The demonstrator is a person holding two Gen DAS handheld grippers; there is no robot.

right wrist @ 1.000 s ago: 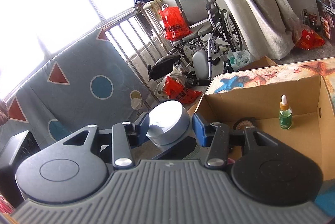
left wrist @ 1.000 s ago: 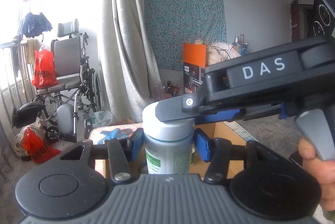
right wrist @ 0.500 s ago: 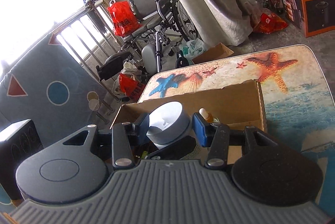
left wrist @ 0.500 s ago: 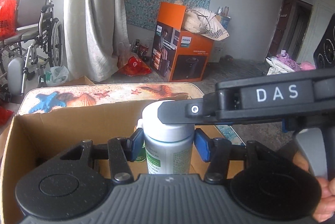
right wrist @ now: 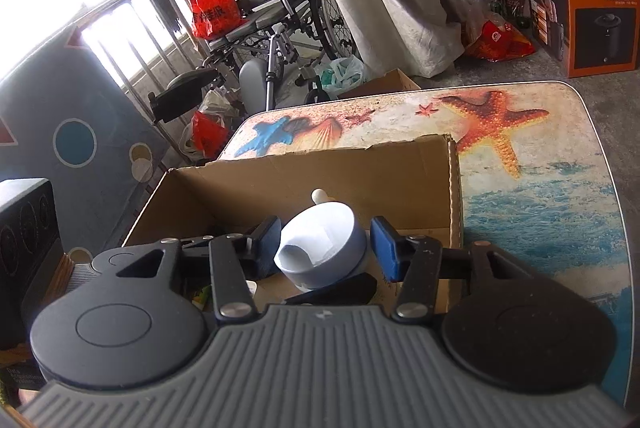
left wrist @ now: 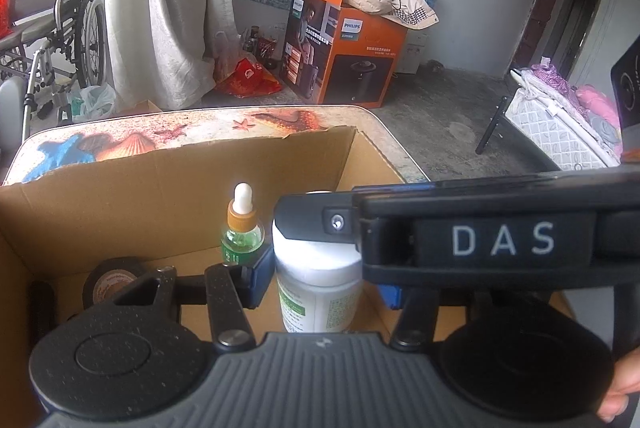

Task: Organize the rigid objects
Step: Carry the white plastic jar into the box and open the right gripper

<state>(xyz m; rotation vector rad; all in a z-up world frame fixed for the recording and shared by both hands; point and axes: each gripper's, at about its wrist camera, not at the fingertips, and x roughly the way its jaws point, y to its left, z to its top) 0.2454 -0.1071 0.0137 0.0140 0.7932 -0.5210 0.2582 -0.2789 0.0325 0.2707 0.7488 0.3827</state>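
Observation:
A white bottle (left wrist: 316, 292) with a pale grey cap (right wrist: 320, 248) stands upright low inside the cardboard box (left wrist: 160, 188). My left gripper (left wrist: 320, 288) is shut on its body from both sides. In the right wrist view, my right gripper (right wrist: 324, 248) straddles the cap; its jaws are opening and a small gap shows on each side of the cap. One finger (left wrist: 316, 222) of the right gripper reaches across the cap from the right. A finger (right wrist: 340, 292) of the left gripper shows just below the cap.
In the box, a green dropper bottle (left wrist: 242, 232) stands just left of the white bottle and a black tape roll (left wrist: 112, 280) lies at the left. The box sits on a table (right wrist: 520, 168) with a starfish print. A wheelchair (right wrist: 280, 0) and an orange carton (left wrist: 344, 40) stand on the floor beyond.
Both grippers have come down together, bringing the bottle from above the box to low inside it. The right gripper's pads have spread away from the cap.

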